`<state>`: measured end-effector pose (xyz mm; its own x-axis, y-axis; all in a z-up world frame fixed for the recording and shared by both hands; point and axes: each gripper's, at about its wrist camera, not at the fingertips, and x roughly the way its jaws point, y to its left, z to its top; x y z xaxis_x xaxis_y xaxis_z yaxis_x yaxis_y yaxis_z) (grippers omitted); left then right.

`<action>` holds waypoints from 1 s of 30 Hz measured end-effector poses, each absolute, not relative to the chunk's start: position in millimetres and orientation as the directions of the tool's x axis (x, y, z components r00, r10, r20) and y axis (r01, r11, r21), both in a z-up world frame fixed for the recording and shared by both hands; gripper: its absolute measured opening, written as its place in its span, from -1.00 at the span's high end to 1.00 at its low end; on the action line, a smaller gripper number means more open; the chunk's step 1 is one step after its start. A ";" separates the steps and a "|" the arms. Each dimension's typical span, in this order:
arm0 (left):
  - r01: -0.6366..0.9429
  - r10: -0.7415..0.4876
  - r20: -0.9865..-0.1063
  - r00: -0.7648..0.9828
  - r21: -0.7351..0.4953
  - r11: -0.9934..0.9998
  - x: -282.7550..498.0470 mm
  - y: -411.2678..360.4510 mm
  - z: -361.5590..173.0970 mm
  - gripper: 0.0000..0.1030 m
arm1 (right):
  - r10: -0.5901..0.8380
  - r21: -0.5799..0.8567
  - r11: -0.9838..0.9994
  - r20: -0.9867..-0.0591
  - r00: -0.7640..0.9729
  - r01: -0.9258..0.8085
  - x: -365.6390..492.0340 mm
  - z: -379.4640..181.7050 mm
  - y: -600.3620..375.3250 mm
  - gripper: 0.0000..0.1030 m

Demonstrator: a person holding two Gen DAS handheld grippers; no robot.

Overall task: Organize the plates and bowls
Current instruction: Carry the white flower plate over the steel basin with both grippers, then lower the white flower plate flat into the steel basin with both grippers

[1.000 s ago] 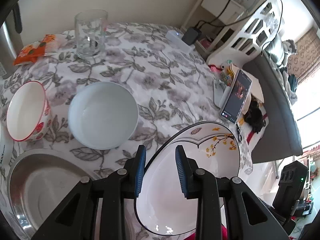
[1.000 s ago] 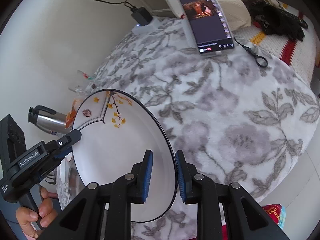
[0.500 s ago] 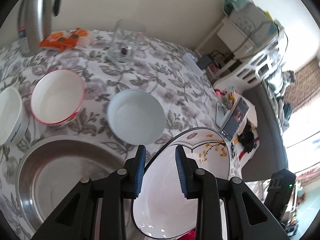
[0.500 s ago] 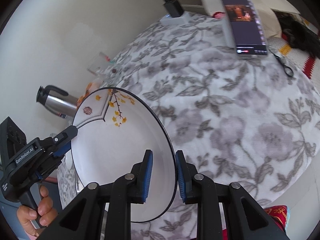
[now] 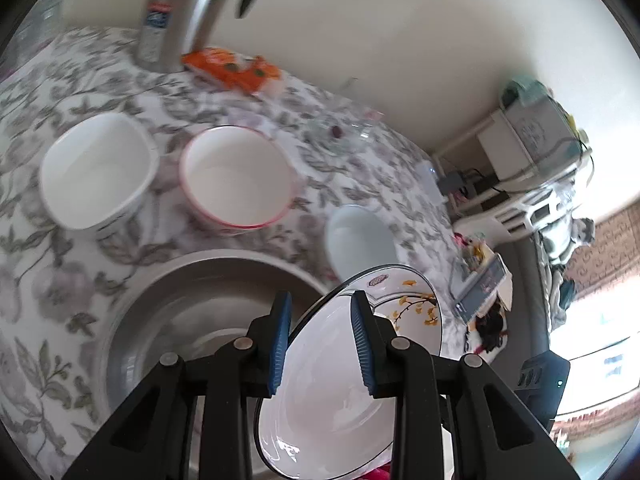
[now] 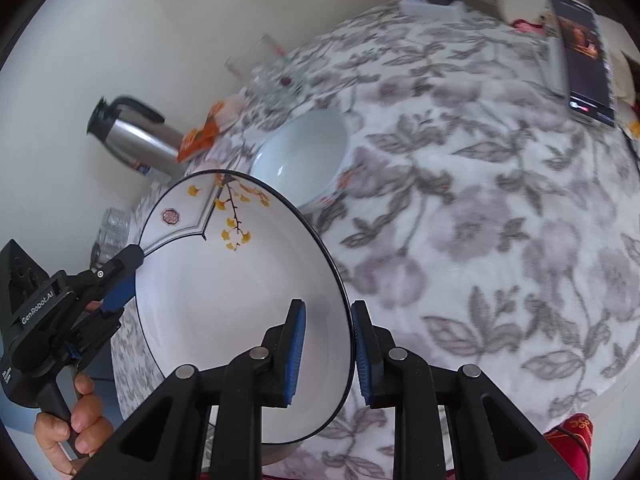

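A white plate with a black rim and yellow blossoms (image 6: pixel 240 280) hangs tilted above the table, held from two sides. My right gripper (image 6: pixel 329 352) is shut on its near rim. My left gripper (image 5: pixel 320 336) is shut on the opposite rim and also shows as the left gripper (image 6: pixel 116 280), with a hand (image 6: pixel 76 420) on its handle. Under the plate (image 5: pixel 340 400) lies a large steel dish (image 5: pixel 168 320). Behind it stand a white squarish bowl (image 5: pixel 96 168), a red-rimmed bowl (image 5: pixel 236 176) and a pale blue bowl (image 5: pixel 360 240), the last seen again as the pale blue bowl (image 6: pixel 304 156).
A steel thermos (image 5: pixel 180 12), an orange packet (image 5: pixel 236 68) and a drinking glass (image 5: pixel 340 132) stand along the wall side of the flowered tablecloth (image 6: pixel 480 240). A phone (image 6: pixel 588 68) lies at the table's far right edge. A white shelf unit (image 5: pixel 532 184) is beyond the table.
Both grippers have carried the plate sideways across the table toward the steel dish. The thermos and white squarish bowl have come into the left view; both grips are unchanged.
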<state>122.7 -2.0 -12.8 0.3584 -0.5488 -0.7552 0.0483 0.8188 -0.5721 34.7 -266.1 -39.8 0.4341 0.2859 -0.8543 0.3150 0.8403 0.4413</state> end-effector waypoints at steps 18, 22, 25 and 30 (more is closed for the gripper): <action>-0.127 -0.480 -0.812 0.332 -0.542 0.831 115.2 61.8 -56.0 0.40 | 0.298 0.375 0.900 -0.901 0.316 0.220 60.9 -68.2 -204.6 0.51; -0.144 -0.458 -0.833 0.310 -0.517 0.844 115.6 63.3 -64.3 0.40 | 0.287 0.359 0.909 -0.908 0.305 0.212 63.5 -72.8 -200.8 0.51; -0.132 -0.495 -0.813 0.306 -0.552 0.824 116.0 62.4 -65.3 0.46 | 0.299 0.368 0.906 -0.905 0.302 0.207 64.9 -75.6 -199.7 0.52; -0.052 -0.551 -0.789 0.271 -0.583 0.811 117.1 39.2 -62.1 0.47 | 0.329 0.382 0.913 -0.898 0.292 0.143 69.6 -79.2 -183.5 0.53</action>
<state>117.1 39.2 -62.1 0.2705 -0.5510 -0.7895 -0.0517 0.8106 -0.5834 69.6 -183.5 -79.2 0.2921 0.3295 -0.8978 0.1431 0.9132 0.3816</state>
